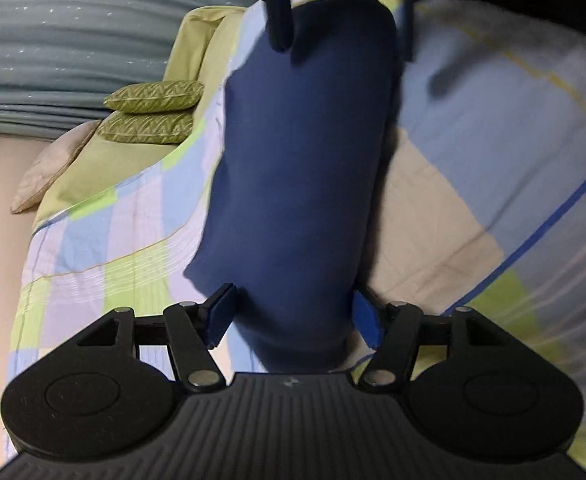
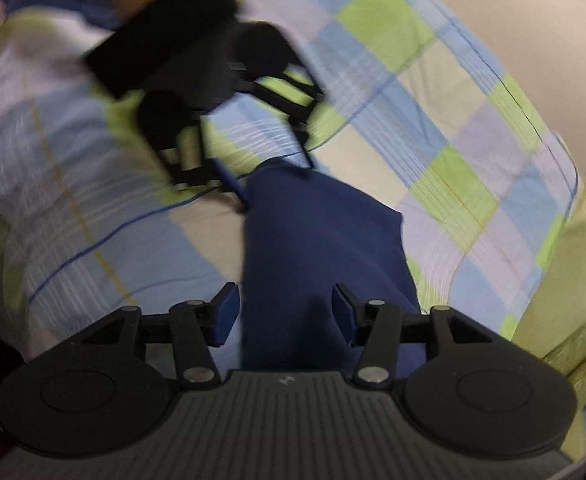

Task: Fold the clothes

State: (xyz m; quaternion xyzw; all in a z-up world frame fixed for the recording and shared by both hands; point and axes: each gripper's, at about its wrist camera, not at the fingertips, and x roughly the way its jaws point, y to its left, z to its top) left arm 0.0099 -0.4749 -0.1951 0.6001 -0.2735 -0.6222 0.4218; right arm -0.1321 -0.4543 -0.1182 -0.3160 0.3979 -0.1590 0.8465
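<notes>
A folded navy garment is lying lengthwise across the middle of a checked bedsheet, with two green pillows near the bed's far left edge. The left gripper is straddling one end, tongs spread. The right gripper is straddling the opposite end, tongs also spread. Both should probably pinch matching corners squarely before lifting. No containers are showing.
</notes>
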